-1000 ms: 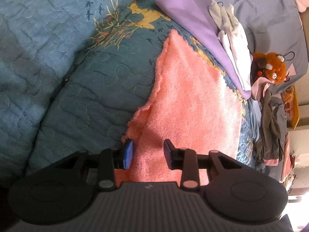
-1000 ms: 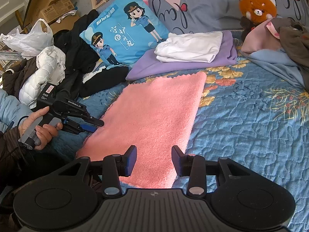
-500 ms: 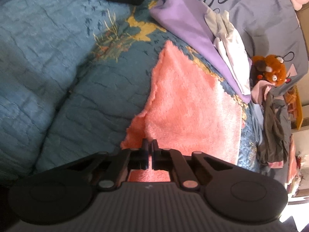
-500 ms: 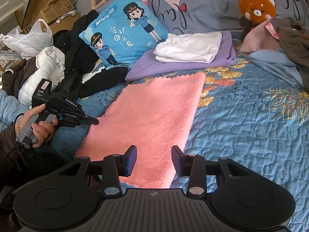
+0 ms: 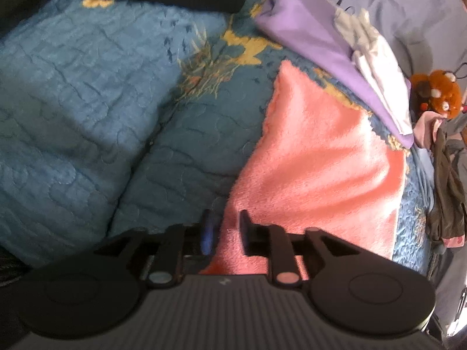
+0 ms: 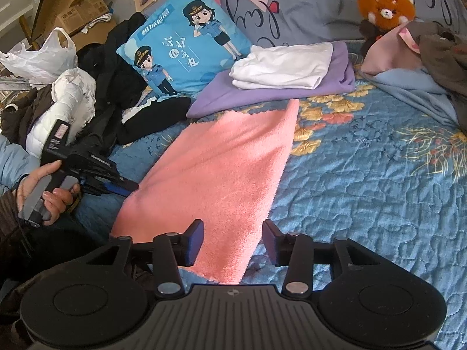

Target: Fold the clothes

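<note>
Pink towel (image 6: 216, 175) spread on blue quilt (image 6: 364, 180), running from 6 toward 12 o'clock in the right view. Left gripper (image 5: 224, 230) at its near-left corner, jaws opening, cloth between, not pinched. Right gripper (image 6: 233, 245) opening too, straddling the near-right corner, pads clear.

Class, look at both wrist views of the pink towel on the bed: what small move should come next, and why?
Probably close both grippers on the pink towel's near corners. Both are opening: the left gripper straddles one corner, the right gripper the other, and neither pinches it, so nothing can be lifted to fold.
</note>
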